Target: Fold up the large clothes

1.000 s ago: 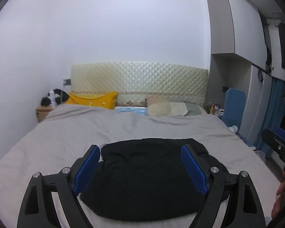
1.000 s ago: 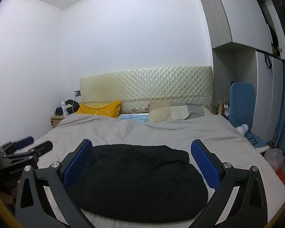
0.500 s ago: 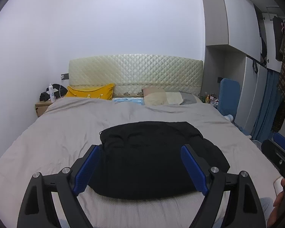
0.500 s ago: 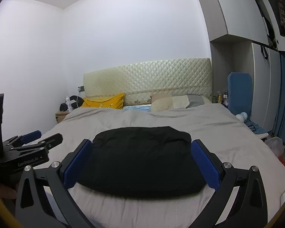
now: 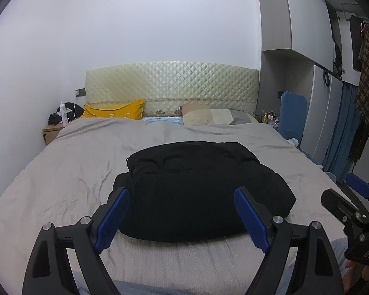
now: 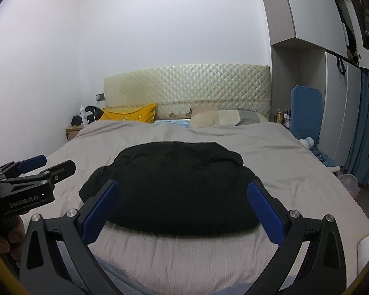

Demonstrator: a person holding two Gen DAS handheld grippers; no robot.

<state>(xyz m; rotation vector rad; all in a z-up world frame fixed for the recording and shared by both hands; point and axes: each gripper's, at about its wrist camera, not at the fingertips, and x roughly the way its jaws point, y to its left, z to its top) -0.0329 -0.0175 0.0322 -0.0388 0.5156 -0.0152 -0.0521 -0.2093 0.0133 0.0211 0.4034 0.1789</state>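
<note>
A black garment (image 5: 199,189) lies folded in a compact bundle on the grey bed cover (image 5: 69,172), near the foot of the bed. It also shows in the right wrist view (image 6: 174,186). My left gripper (image 5: 182,196) is open and empty, held above the bed's near edge, short of the garment. My right gripper (image 6: 183,189) is open and empty too, at about the same distance. The left gripper shows at the left of the right wrist view (image 6: 34,169), and the right gripper at the right of the left wrist view (image 5: 351,196).
A quilted headboard (image 5: 172,88), a yellow pillow (image 5: 115,110) and beige pillows (image 5: 209,116) are at the bed's far end. A nightstand (image 5: 51,132) stands far left. A blue chair (image 5: 292,115), wardrobe (image 5: 319,98) and hanging clothes (image 5: 364,93) line the right side.
Both grippers have pulled back and up from the garment, toward the foot of the bed. The garment lies still and now sits farther ahead of the fingers.
</note>
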